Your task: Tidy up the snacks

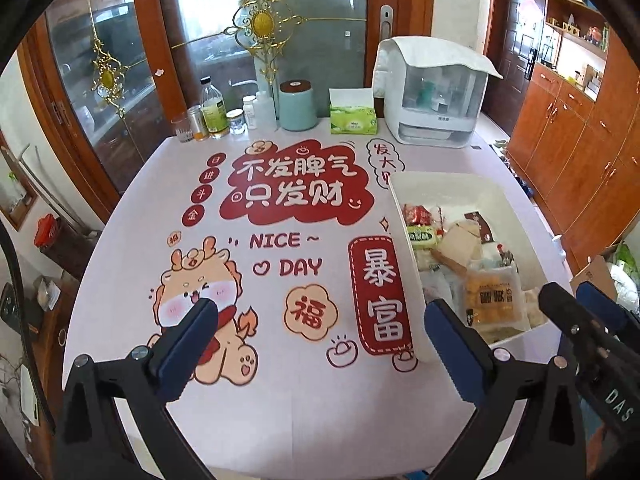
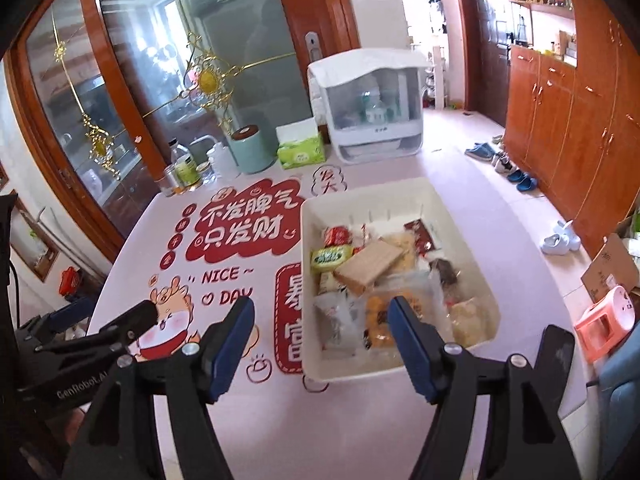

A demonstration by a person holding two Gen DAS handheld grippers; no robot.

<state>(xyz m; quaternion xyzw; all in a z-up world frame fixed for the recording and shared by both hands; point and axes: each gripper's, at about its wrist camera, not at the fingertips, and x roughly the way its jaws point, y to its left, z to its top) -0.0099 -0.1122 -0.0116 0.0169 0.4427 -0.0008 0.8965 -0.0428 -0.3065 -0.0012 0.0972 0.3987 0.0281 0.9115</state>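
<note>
A white bin (image 2: 307, 292) stands on the right side of the table and holds several wrapped snacks: a green packet (image 2: 331, 258), a tan wafer pack (image 2: 372, 266) and an orange packet (image 2: 380, 320). My right gripper (image 2: 320, 316) hovers open over the bin's near left corner, with nothing pressed between its pads. In the left wrist view the bin (image 1: 404, 224) lies to the right. My left gripper (image 1: 320, 316) is wide open and empty above the printed tablecloth (image 1: 280, 208). The right gripper (image 1: 576, 300) shows at that view's right edge.
Along the table's far edge stand bottles and jars (image 1: 214, 108), a teal canister (image 1: 298, 106), a green tissue box (image 1: 353, 119) and a white covered appliance (image 1: 434, 92). On the floor to the right are shoes (image 2: 520, 180), a pink stool (image 2: 604, 320) and a cardboard box (image 2: 612, 264).
</note>
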